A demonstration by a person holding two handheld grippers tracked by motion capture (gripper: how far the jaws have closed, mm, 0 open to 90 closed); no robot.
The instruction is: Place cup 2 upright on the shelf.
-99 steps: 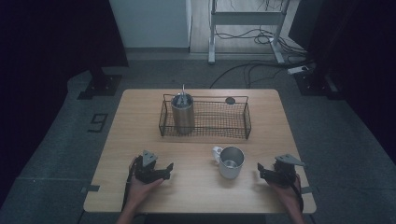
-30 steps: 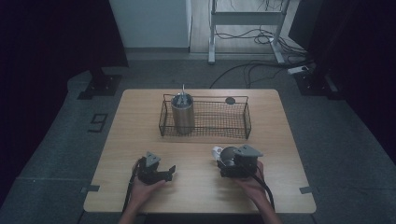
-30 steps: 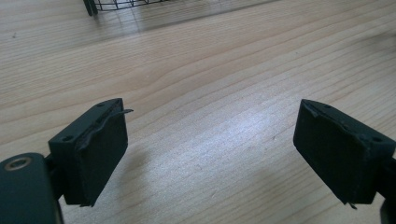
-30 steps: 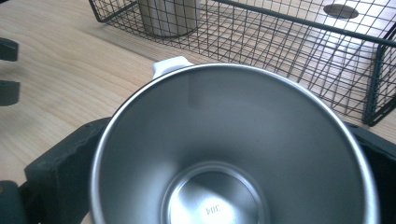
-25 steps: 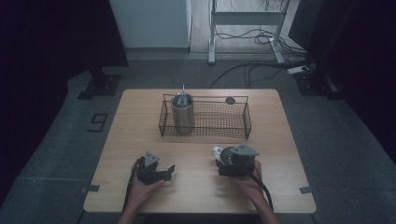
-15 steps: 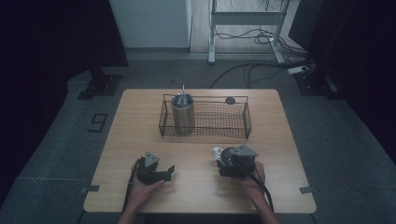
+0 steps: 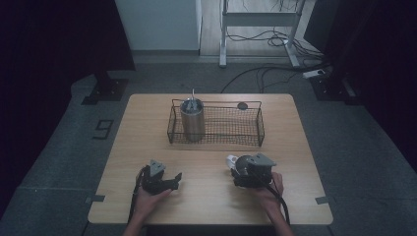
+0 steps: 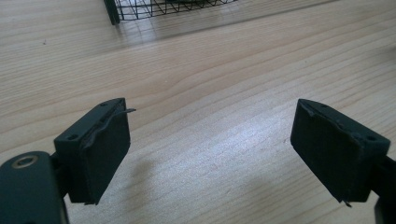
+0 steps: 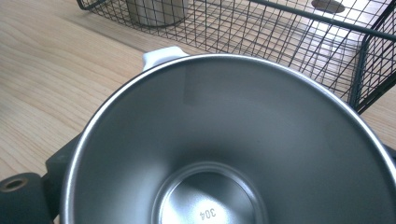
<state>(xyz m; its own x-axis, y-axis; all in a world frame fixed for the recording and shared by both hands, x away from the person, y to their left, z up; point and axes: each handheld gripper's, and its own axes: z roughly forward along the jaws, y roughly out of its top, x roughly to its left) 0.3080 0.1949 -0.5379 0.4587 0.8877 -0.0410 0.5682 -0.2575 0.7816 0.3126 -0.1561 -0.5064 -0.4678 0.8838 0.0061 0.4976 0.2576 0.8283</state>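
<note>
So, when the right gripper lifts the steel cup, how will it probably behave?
The steel cup looks rigid and, being empty, probably light. Its smooth wall may slip between the pads. The white handle on one side could tilt it slightly.

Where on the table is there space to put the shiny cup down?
Bare wood lies between the wire basket and the two grippers, and along both table ends. The basket's right half is free; its left end holds a metal tumbler.

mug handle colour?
White. The handle sticks out behind the steel mug's rim, clearest in the right gripper view.
</note>
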